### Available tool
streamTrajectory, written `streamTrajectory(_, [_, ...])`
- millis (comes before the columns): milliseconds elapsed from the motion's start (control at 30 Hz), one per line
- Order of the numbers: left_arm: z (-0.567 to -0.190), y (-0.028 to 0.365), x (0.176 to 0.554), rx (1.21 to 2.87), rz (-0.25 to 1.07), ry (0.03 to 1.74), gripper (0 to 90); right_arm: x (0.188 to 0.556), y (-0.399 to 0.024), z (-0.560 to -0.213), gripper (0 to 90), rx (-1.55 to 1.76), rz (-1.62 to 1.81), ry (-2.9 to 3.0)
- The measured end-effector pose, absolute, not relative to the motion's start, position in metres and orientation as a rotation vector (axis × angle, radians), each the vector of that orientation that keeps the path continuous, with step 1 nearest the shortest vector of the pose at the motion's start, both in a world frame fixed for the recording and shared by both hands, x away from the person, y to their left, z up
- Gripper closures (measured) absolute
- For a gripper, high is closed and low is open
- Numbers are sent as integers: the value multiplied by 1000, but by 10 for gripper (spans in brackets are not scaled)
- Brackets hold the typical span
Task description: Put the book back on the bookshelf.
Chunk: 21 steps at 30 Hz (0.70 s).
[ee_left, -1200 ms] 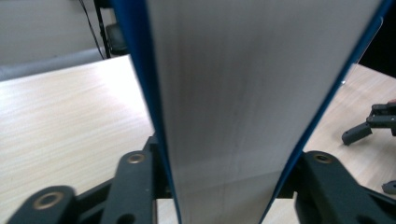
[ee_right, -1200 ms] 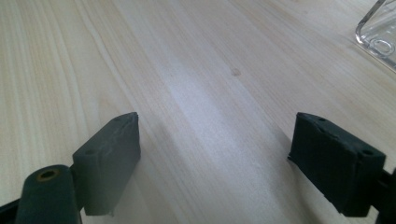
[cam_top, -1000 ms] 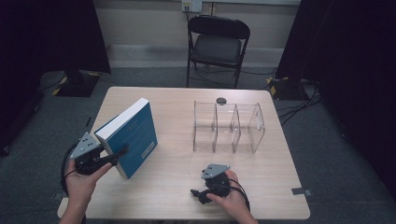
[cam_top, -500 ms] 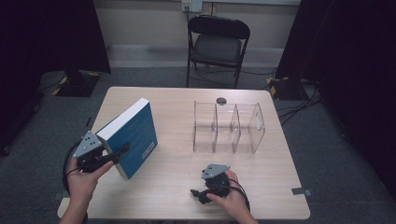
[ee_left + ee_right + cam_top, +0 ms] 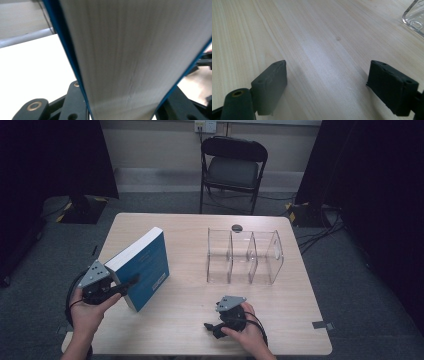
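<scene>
A thick blue-covered book (image 5: 142,266) is tilted up off the table's left part, its page edge facing the near left. My left gripper (image 5: 131,283) is shut on the book's near corner; in the left gripper view the white page block (image 5: 130,55) runs up between the two black jaws. A clear acrylic organizer (image 5: 245,256) with three slots stands right of the middle. My right gripper (image 5: 210,326) rests low near the front edge, open, with bare wood between its fingers (image 5: 270,85). One corner of the clear organizer (image 5: 415,17) shows at the upper right of the right gripper view.
The wooden table (image 5: 190,320) has a small dark round object (image 5: 236,227) behind the organizer. A black folding chair (image 5: 231,167) stands beyond the far edge. Cables and dark curtains lie around the floor.
My left gripper has shifted slightly right and nearer with the book, which leans a little more. The right gripper has stayed in place.
</scene>
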<state>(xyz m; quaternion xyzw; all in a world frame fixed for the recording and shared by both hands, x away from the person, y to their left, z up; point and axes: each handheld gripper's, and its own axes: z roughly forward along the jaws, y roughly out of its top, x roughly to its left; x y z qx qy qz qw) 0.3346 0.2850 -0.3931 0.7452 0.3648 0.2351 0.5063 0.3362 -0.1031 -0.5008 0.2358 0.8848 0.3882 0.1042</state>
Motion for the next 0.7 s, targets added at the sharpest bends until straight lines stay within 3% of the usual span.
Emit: streamTrajectory(700, [-388, 296, 293, 1888, 474, 777, 613, 336, -103, -501, 141, 690, 1138, 2605])
